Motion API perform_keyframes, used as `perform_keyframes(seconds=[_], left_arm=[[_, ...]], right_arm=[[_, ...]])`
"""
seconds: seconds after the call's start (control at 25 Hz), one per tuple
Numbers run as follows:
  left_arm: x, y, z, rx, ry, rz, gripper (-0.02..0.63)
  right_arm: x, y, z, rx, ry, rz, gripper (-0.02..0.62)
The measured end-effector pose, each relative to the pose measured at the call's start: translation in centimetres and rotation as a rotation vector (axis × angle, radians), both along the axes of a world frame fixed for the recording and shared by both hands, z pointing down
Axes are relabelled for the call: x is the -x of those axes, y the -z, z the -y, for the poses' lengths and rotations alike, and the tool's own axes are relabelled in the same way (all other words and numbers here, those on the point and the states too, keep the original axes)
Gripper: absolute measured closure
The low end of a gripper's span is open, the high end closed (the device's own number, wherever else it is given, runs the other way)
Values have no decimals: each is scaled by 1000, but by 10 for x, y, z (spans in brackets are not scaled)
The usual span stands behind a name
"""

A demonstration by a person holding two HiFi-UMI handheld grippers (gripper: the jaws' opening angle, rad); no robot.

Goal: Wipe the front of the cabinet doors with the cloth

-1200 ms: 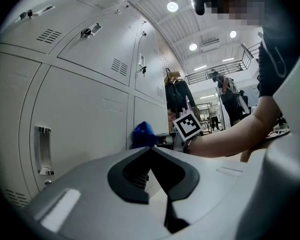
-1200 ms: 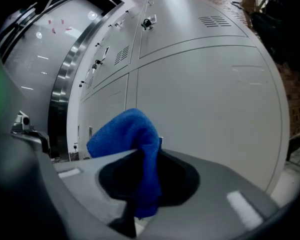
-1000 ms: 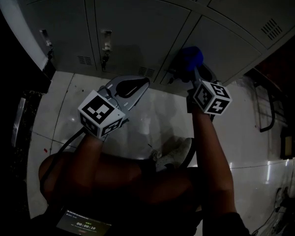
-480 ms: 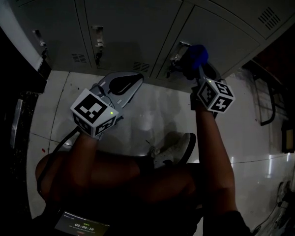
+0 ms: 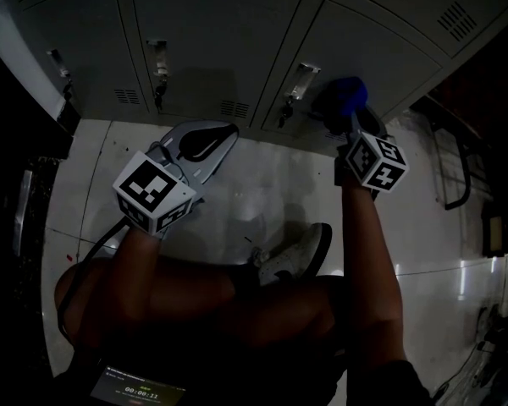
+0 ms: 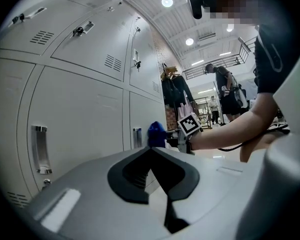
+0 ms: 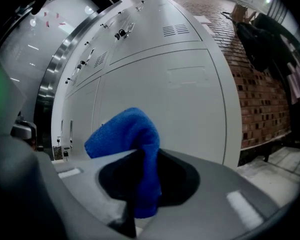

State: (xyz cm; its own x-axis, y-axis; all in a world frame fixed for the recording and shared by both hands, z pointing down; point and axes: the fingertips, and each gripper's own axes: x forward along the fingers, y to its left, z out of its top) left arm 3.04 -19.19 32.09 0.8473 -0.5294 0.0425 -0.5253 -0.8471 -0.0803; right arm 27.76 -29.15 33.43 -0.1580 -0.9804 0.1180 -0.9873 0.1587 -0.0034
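Observation:
Grey locker-style cabinet doors (image 5: 212, 32) fill the top of the head view, each with a metal handle (image 5: 300, 79). A blue cloth (image 5: 345, 96) is pinched in my right gripper (image 5: 350, 118) and presses against the door just right of that handle. The right gripper view shows the cloth (image 7: 132, 136) bunched between the shut jaws of the gripper (image 7: 140, 159), with the door (image 7: 165, 104) close behind. My left gripper (image 5: 205, 139) hangs lower and to the left, shut and empty, short of the doors. From the left gripper (image 6: 151, 153), the cloth (image 6: 156, 134) is seen far along the doors.
The person's white shoe (image 5: 292, 256) stands on the pale tiled floor (image 5: 262, 184) below the grippers. A dark metal frame (image 5: 454, 167) stands at the right. A brick wall (image 7: 260, 84) adjoins the cabinet's end. Hanging coats (image 6: 172, 89) and people show in the distance.
The right gripper has slid the cloth to the right, off the door handle and onto the panel beside it. The left gripper has drifted slightly left.

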Motion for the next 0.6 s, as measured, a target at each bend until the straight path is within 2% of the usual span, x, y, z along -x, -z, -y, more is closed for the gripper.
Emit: perform_keyframes(seconds=[0.24,0.52,0.6], left_arm=[[1,-2,1,-2,3,8,603],[1,-1,0,-7,0,6,603],[2,1,0,-7,2,2,603]], right_arm=[[-27,-1,-4,-11,-61,-21,535],[-77,-3,-14,-24,-204,22,534],[-90,-5,-17,-16,-240,61,534]])
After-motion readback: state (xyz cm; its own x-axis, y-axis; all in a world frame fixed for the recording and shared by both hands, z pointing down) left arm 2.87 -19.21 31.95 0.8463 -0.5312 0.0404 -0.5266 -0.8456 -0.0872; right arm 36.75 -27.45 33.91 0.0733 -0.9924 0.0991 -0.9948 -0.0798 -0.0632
